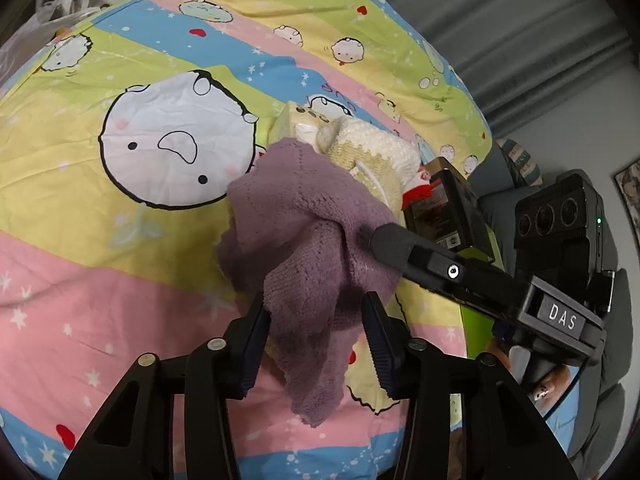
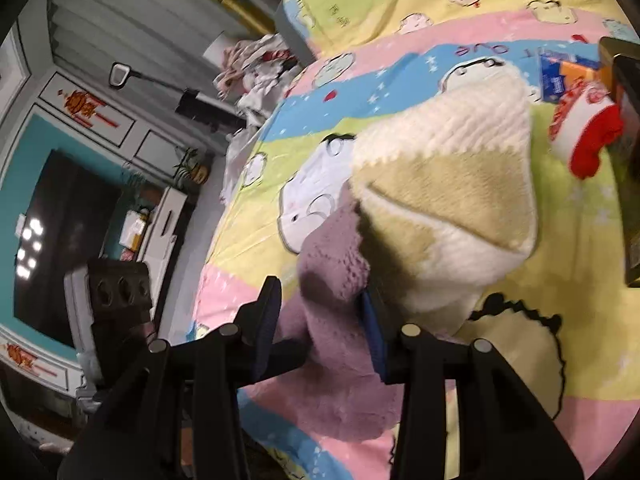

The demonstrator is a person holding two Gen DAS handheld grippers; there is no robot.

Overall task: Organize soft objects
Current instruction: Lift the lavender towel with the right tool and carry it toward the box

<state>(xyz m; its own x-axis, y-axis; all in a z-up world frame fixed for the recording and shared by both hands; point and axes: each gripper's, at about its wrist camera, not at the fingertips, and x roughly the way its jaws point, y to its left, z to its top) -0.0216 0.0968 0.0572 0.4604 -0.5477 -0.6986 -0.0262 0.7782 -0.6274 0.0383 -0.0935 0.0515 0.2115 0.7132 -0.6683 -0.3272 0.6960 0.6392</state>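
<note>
A purple knitted towel lies bunched on the cartoon-print bedsheet. My left gripper is shut on its near fold, and a corner hangs down between the pads. From the right, one finger of my right gripper presses into the same towel. In the right wrist view the purple towel fills the gap of my right gripper, which is shut on it. A cream and beige knitted cloth lies just behind, touching the towel.
A red and white sock and a blue and orange box lie beyond the cream cloth. A tissue pack and a black box sit nearby. Clothes are piled at the bed's far end. The bed edge drops off beside a TV.
</note>
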